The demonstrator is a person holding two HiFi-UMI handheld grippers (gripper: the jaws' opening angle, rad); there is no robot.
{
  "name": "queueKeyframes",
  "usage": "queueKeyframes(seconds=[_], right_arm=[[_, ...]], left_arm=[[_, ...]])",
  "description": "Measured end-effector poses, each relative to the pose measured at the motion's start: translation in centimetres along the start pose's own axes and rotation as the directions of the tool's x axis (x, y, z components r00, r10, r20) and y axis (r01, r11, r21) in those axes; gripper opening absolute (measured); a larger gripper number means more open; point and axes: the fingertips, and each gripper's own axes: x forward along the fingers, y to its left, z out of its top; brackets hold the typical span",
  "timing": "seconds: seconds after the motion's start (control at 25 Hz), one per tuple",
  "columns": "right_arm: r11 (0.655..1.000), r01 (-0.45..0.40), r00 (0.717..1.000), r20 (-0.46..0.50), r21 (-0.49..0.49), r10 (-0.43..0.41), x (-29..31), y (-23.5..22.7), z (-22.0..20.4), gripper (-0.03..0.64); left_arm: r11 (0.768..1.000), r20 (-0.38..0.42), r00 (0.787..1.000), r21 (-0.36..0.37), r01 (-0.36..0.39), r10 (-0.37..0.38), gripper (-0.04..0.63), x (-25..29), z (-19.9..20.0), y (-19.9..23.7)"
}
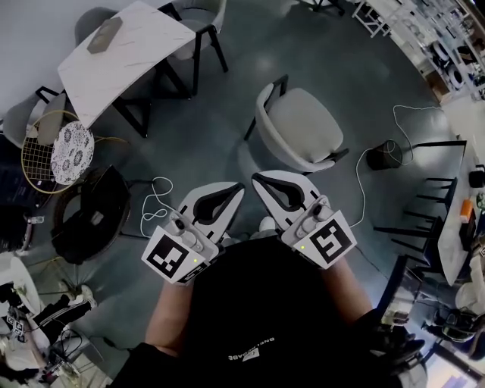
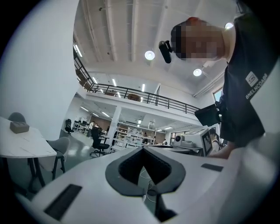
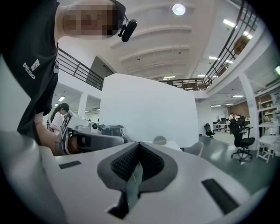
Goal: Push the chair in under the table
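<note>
A grey-seated chair (image 1: 303,125) with black legs stands by itself on the dark floor, ahead of me and well apart from the white marble table (image 1: 125,49) at the upper left. Both grippers are held level, close to my body, short of the chair. My left gripper (image 1: 239,188) is shut with nothing in it, its tips (image 2: 143,148) meeting. My right gripper (image 1: 257,179) is likewise shut and empty, tips together (image 3: 139,143). In the left gripper view the table (image 2: 22,144) shows at the left with a small grey box (image 2: 19,127) on it.
Other chairs (image 1: 201,15) stand around the marble table. A wire basket (image 1: 42,155) with a patterned cushion (image 1: 72,151) and a black bag (image 1: 91,212) lie at the left. A white cable (image 1: 155,201) runs over the floor. A black bin (image 1: 385,155) and black-framed furniture (image 1: 436,201) are at the right.
</note>
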Motion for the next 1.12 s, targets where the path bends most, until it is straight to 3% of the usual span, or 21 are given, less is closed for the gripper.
queueKeyframes(seconds=[0.28,0.48,0.64,0.84,1.12], right_arm=[[0.997,0.017,0.999,0.03,0.071,-0.019,0.4,-0.3,0.0,0.011],[0.994,0.055,0.998,0.024,0.091,-0.057,1.5,0.7,-0.4,0.011],[0.994,0.086,0.996,0.017,0.068,-0.087,2.8,1.8,-1.2,0.011],[0.986,0.127,0.992,-0.013,0.109,-0.126,3.6,2.5,-2.5,0.011],[0.983,0.124,0.992,-0.027,0.135,-0.121,5.2,1.1,-2.9,0.011]], left_arm=[[1.0,0.003,1.0,0.018,-0.023,0.022,0.005,-1.1,-0.2,0.6],[1.0,-0.033,0.999,-0.009,-0.024,0.023,0.005,-3.9,-0.9,1.0],[0.997,-0.001,0.998,-0.035,-0.062,0.062,0.005,-7.0,-1.0,2.9],[0.992,-0.004,0.996,-0.087,-0.091,0.091,0.005,-10.0,-2.4,4.5],[0.989,-0.029,0.994,-0.101,-0.107,0.105,0.005,-9.9,-3.2,5.9]])
